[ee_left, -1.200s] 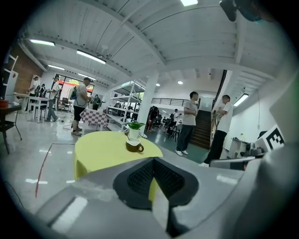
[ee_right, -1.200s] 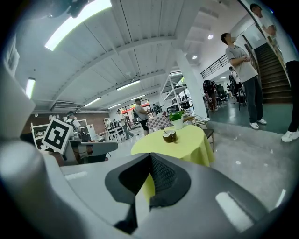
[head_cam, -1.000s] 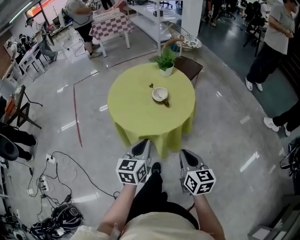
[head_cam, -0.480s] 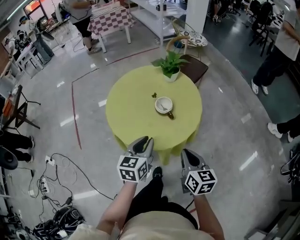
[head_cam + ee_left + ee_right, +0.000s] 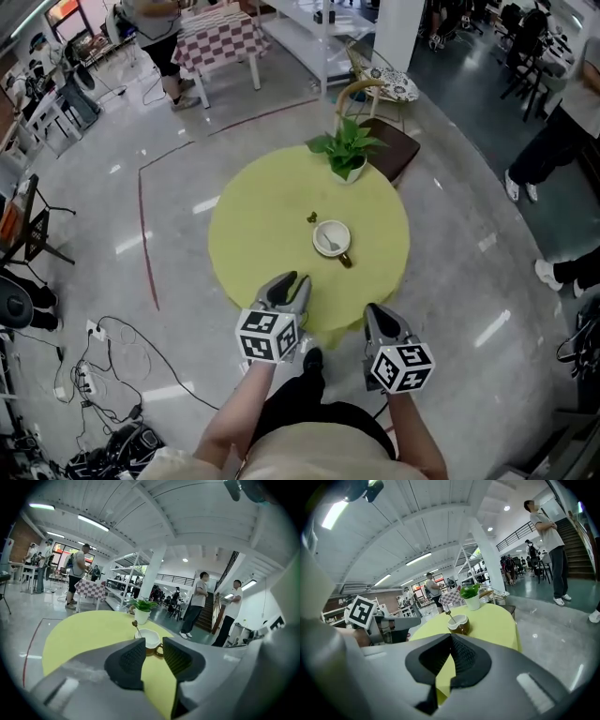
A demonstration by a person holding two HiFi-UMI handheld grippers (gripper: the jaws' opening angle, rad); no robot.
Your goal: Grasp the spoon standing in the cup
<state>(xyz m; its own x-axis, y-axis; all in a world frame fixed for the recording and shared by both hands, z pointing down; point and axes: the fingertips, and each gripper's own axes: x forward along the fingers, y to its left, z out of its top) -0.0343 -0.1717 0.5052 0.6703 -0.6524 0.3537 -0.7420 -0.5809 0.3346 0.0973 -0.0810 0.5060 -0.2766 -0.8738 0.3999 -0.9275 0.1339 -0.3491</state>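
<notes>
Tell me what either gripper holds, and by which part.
Nothing. The left gripper has just been opening, nothing between its fingers; the right gripper is shut, empty. The spoon stands in the cup.

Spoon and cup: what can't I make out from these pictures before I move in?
- Spoon bowl: sunk inside the cup, hidden by its wall in both gripper views.
- Cup's base, left gripper view: behind the left claw, whose jaws have just been opening, with nothing held between them.
- Spoon stem, head view: too thin and small to trace.
- Cup's contents: too small in the head view to tell.
</notes>
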